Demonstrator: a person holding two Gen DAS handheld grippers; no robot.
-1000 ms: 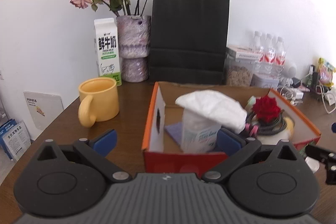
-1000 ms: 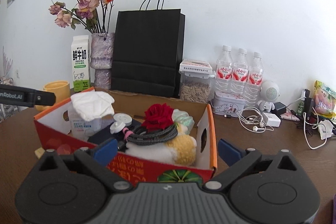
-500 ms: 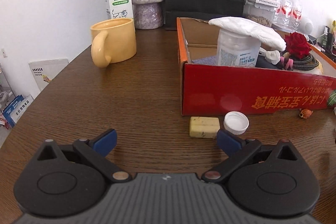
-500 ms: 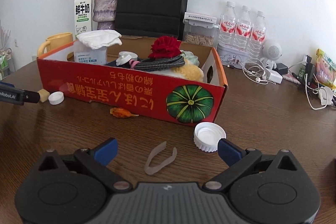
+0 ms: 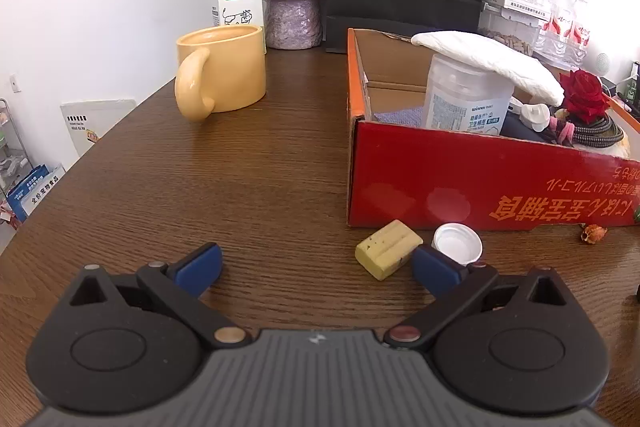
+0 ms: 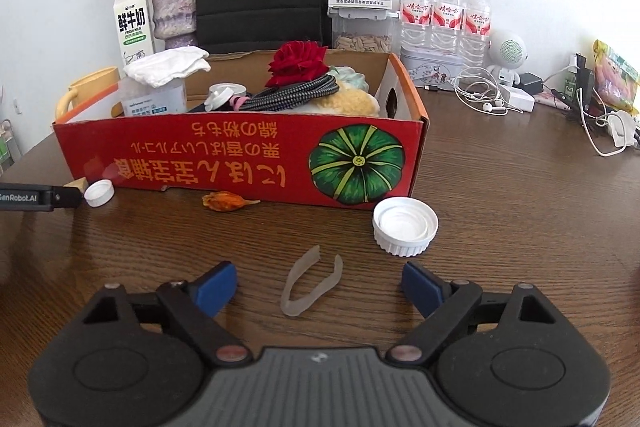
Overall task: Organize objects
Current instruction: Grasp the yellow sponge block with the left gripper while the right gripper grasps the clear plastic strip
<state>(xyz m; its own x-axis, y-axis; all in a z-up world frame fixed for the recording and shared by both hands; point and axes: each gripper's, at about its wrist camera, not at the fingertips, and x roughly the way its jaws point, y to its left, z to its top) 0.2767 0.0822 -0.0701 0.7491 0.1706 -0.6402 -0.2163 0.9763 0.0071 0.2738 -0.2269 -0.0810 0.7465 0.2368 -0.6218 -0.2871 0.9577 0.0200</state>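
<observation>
**Loose bits still outside the box**

Right gripper (image 6: 320, 285) low over the wooden table (image 6: 500, 187), jaws just narrowing but spread well apart, nothing pinched. Between the blue pads (image 6: 214, 285), untouched: clear plastic tweezers (image 6: 310, 287), a thin, translucent, flexible-looking V, closed end toward the camera. Just beyond the right pad, a large white ribbed screw cap (image 6: 405, 225), upturned. Farther out, a dried orange flower bud (image 6: 228, 201), papery and shrivelled, beside the box wall.

Left gripper (image 5: 316, 265) likewise wide open and empty, over bare wood. Just ahead of its right pad, a pale yellow block (image 5: 387, 249), rectangular, grooved and pitted, possibly an eraser or a sponge-like piece. Next to it, a small white bottle cap (image 5: 458, 243), smooth, hollow side up.

Red cardboard box (image 6: 240, 155) behind all of these, printed with a green pumpkin, already holding a clear wipes canister draped with white tissue, a red rose, a braided cable and something yellow and fuzzy. Judged from that: roughly partway through, with five small items left on the table along the box front. Tweezers likely next for the right side; flat and slippery, so probably awkward to lift.

Outermost: a yellow ceramic mug (image 5: 222, 71), glossy, standing apart from the box.
</observation>
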